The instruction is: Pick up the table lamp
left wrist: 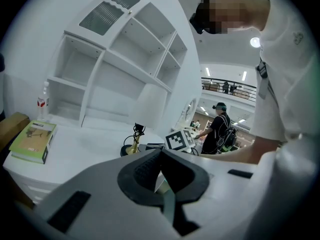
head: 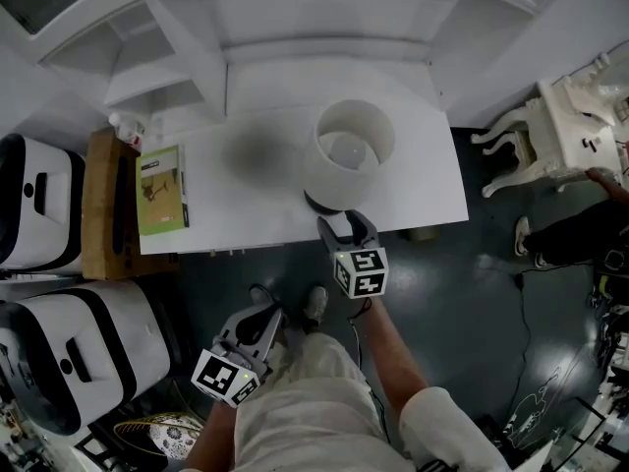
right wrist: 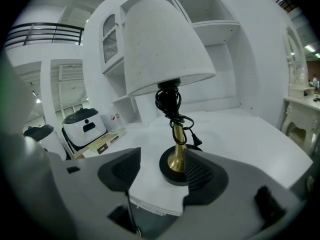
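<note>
The table lamp [head: 349,155] stands near the front edge of the white desk [head: 423,185]. It has a white shade, a brass stem wrapped in black cord and a round black base [right wrist: 171,173]. My right gripper [head: 346,226] reaches over the desk's front edge just short of the base. Its jaws stand open in the right gripper view [right wrist: 162,175], with nothing between them; the brass stem rises just beyond, close to the right finger [right wrist: 200,176]. My left gripper [head: 257,324] hangs low beside my leg, away from the desk, its jaws [left wrist: 160,179] together. The lamp [left wrist: 145,111] shows far off in that view.
A green book [head: 162,190] lies at the desk's left end, a bottle [head: 126,126] behind it. A white shelf unit rises at the desk's back. A brown box [head: 103,205] and white-and-black appliances [head: 39,214] stand left. A white chair [head: 550,136] and a person [head: 590,229] are right.
</note>
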`<state>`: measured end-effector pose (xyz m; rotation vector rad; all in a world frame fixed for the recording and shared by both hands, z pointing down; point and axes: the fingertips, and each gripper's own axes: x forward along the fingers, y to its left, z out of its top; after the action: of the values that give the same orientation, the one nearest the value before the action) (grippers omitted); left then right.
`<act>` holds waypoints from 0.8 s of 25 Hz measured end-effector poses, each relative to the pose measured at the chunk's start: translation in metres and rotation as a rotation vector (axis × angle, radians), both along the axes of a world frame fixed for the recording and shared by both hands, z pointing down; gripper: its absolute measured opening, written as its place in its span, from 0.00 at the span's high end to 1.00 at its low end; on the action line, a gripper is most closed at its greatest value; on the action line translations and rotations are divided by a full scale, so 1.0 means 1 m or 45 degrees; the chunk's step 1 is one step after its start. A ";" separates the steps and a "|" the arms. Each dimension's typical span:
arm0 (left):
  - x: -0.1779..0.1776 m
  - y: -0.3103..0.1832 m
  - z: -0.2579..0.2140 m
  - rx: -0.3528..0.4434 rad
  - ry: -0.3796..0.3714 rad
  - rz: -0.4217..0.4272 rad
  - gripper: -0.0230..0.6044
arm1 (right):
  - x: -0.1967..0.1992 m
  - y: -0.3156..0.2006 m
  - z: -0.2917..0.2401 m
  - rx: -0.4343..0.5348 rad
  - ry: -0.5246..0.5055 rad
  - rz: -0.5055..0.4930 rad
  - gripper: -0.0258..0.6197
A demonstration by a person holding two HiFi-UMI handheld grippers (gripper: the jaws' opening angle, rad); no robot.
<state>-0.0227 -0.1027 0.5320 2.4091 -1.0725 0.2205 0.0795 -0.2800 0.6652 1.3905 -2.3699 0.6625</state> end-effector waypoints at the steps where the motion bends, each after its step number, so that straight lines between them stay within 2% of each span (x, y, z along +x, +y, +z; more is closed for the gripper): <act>1: -0.001 -0.001 0.000 -0.001 0.001 -0.001 0.95 | 0.001 -0.004 0.002 0.010 0.008 0.008 0.54; 9: -0.005 -0.005 0.005 -0.017 0.019 -0.011 0.95 | 0.000 -0.039 0.018 0.076 0.057 0.052 0.44; 20: -0.016 -0.008 0.013 -0.047 0.016 -0.023 0.95 | -0.009 -0.083 0.034 0.084 0.099 0.055 0.43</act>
<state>-0.0385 -0.1104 0.5454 2.3643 -1.0754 0.2168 0.0703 -0.3632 0.6989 1.4708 -2.3271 0.5353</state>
